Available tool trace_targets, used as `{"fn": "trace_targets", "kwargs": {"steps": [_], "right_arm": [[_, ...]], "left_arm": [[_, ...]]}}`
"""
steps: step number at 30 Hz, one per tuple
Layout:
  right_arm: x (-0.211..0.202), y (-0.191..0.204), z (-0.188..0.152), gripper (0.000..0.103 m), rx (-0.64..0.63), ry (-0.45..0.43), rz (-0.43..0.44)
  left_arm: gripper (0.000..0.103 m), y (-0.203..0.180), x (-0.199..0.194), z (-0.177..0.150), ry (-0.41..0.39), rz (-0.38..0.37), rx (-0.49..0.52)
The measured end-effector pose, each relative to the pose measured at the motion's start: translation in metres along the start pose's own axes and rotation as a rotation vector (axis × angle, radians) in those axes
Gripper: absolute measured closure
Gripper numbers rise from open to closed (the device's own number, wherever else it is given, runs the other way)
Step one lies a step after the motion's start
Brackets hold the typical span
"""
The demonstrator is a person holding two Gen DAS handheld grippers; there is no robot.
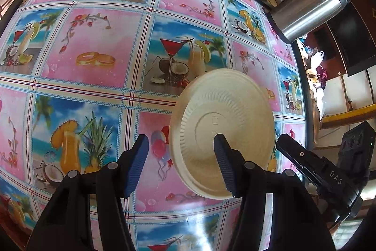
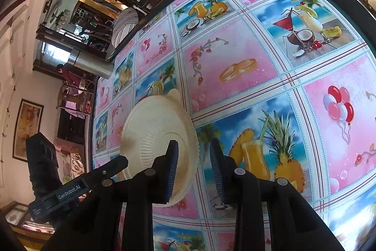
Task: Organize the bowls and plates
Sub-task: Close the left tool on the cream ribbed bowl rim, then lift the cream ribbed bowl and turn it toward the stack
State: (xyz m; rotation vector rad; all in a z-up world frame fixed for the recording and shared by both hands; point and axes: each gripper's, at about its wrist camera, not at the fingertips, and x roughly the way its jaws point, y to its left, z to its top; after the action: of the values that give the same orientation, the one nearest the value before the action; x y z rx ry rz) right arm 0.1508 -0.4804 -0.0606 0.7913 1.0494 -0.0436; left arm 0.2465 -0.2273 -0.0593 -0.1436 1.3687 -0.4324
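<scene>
Over patterned tablecloth (image 1: 98,44), both hand-held grippers, left (image 1: 181,166) and right (image 2: 193,168), gape beside upturned paper bowl (image 1: 223,131), gripping nothing.

A round table (image 1: 98,86) under a glossy pink-and-blue picture cloth carries steel flasks (image 1: 310,8) and an upturned cream plate (image 1: 223,133).

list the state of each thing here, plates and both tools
paper plate: upside down, stacked on another plate, on the tablecloth
left tool: open, nothing between its pads, right finger over the plate
right tool: open, nothing between its pads, left finger over the plate's edge
steel flask: upright at the table's edge
</scene>
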Motion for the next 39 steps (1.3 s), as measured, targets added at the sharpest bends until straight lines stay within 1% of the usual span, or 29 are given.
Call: {"fn": "trace_targets", "kwargs": {"steps": [8,11,15,25,38,39], "right_arm": [[0.002,-0.012,0.004,0.072,0.044,0.006,0.026],[0.005,-0.011,0.003,0.072,0.050,0.015,0.049],[0.007,-0.004,-0.001,0.072,0.037,0.023,0.057],[0.016,0.000,-0.003,0.072,0.030,0.032,0.044],[0.019,-0.005,0.000,0.072,0.048,0.030,0.045],[0.019,-0.005,0.000,0.072,0.048,0.031,0.045]], "left_arm": [[0.047,-0.011,0.001,0.002,-0.006,-0.013,0.020],[0.047,-0.010,-0.002,0.001,-0.011,-0.021,0.023],[0.047,-0.010,-0.006,0.001,-0.018,-0.020,0.029],[0.047,-0.013,0.000,0.001,-0.011,-0.014,0.033],[0.047,-0.019,0.002,-0.001,-0.028,0.004,0.055],[0.049,-0.018,0.002,-0.001,-0.033,0.005,0.053]]}}
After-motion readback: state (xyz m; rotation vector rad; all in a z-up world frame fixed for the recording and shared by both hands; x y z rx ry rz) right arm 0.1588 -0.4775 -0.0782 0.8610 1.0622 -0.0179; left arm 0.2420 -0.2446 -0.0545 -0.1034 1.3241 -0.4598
